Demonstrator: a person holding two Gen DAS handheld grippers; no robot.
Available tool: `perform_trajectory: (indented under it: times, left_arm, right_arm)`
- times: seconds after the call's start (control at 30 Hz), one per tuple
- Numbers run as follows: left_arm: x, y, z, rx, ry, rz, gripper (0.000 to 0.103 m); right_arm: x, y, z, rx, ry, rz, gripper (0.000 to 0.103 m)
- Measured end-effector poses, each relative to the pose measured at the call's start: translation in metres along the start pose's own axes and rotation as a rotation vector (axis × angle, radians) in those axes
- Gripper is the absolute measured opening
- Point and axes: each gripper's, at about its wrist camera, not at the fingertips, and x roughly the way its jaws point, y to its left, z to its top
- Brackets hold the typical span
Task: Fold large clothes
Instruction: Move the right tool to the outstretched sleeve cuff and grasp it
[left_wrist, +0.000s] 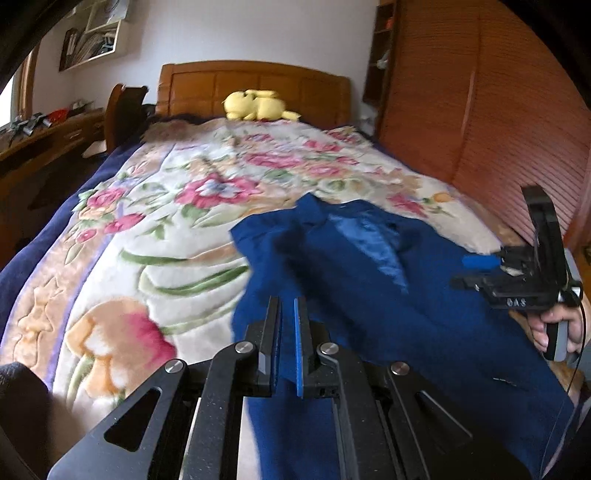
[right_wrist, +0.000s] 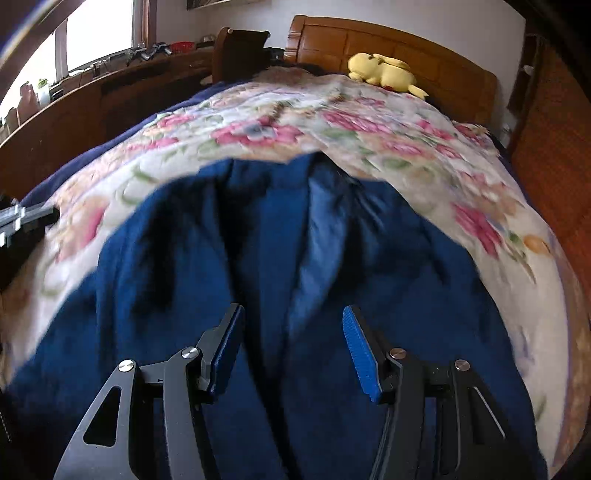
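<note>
A large dark blue coat (left_wrist: 369, 280) with a shiny blue lining lies spread on the floral bedspread (left_wrist: 155, 206), collar toward the headboard. My left gripper (left_wrist: 287, 306) hovers over the coat's left edge with its jaws nearly together and nothing seen between them. My right gripper (right_wrist: 293, 314) is open and empty above the coat's middle (right_wrist: 280, 266). The right gripper also shows in the left wrist view (left_wrist: 480, 271), held by a hand at the coat's right side.
A yellow plush toy (left_wrist: 255, 105) lies by the wooden headboard (left_wrist: 255, 81). A wooden wardrobe (left_wrist: 480, 110) stands along the bed's right side. A desk (right_wrist: 92, 96) and a chair (right_wrist: 240, 51) stand on the left under a window.
</note>
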Motion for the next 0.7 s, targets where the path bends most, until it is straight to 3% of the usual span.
perform_trajectory:
  times: [0.43,0.7]
  left_arm:
    - [-0.033,-0.063,-0.026,0.101,0.0,-0.084,0.005]
    - [-0.03,-0.108,-0.044,0.174,0.027,-0.147,0.005]
  right_arm:
    - [-0.131,-0.062,-0.103,0.187,-0.038,-0.127,0.057]
    - [-0.165,-0.116,-0.167,0.334,-0.01,-0.276,0.065]
